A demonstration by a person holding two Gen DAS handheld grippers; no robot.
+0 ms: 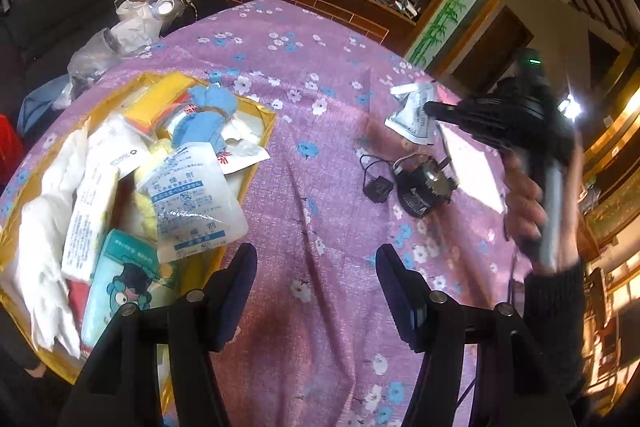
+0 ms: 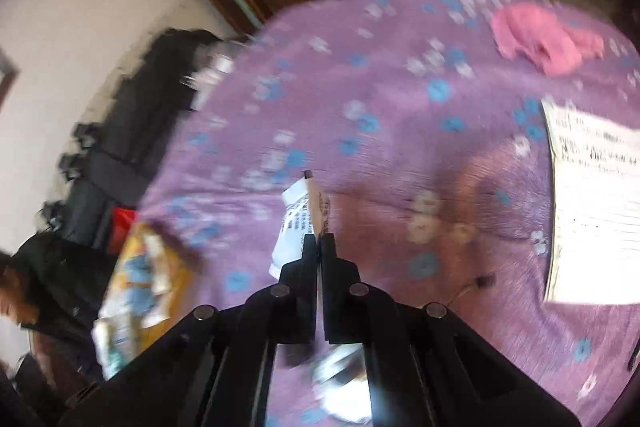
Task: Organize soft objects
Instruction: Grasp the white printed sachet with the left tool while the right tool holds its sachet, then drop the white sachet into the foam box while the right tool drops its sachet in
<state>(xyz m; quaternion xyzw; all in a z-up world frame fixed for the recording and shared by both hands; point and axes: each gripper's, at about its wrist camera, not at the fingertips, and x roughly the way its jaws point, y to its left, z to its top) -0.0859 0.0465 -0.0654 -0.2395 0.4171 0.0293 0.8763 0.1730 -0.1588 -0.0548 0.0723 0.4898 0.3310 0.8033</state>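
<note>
A yellow box [image 1: 265, 115] sits on the purple flowered cloth at the left, filled with soft packets: a white printed pouch [image 1: 192, 195], a blue cloth piece [image 1: 212, 115], tissue packs and white wadding. My left gripper [image 1: 316, 253] hangs open over bare cloth just right of the box, nothing between its fingers. My right gripper [image 1: 430, 107] is at the right, held by a hand [image 1: 524, 203], and is shut on a small white printed sachet [image 1: 412, 111]. In the blurred right wrist view the sachet [image 2: 294, 227] sticks out from the shut gripper [image 2: 319, 237], above the cloth.
A black motor-like part [image 1: 424, 187] and a small black plug [image 1: 374, 185] lie on the cloth beside a white paper sheet [image 1: 476, 171]. A pink cloth [image 2: 544, 39] lies at the far right. Plastic bags and a dark sofa stand beyond the left edge, and a cluttered wooden shelf behind.
</note>
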